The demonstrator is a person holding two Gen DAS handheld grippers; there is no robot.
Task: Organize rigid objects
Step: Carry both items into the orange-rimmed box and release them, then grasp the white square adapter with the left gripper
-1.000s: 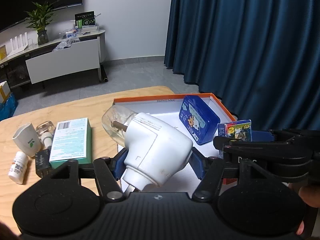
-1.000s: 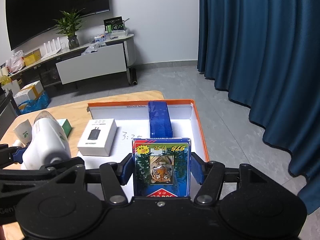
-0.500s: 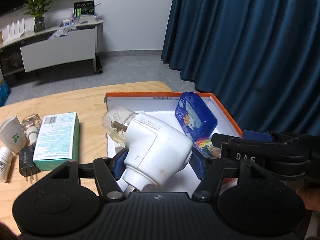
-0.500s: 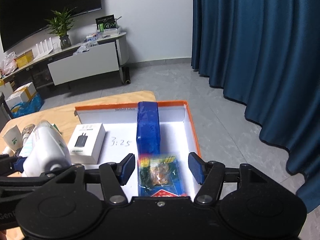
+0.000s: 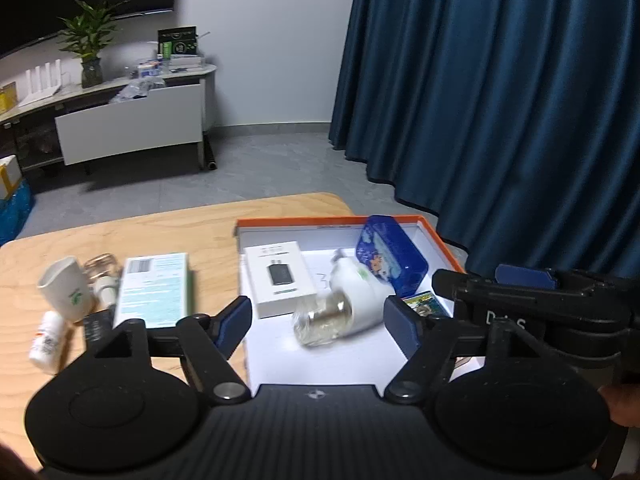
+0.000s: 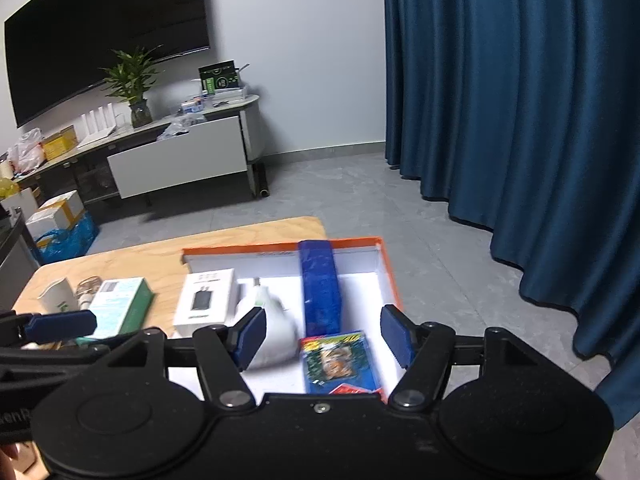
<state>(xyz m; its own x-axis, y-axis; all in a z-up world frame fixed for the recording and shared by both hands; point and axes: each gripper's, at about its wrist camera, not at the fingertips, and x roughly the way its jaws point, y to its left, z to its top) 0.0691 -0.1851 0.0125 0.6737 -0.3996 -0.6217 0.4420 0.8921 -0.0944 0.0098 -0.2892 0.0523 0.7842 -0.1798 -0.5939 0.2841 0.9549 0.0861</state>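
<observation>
Orange-rimmed box at table corner, white floor bare nearest both grippers

White diffuser sideways in box

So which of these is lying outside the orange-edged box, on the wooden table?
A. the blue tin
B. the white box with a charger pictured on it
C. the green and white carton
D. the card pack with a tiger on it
C: the green and white carton lies on the wooden table, left of the orange-edged box, which holds the other three.
</observation>
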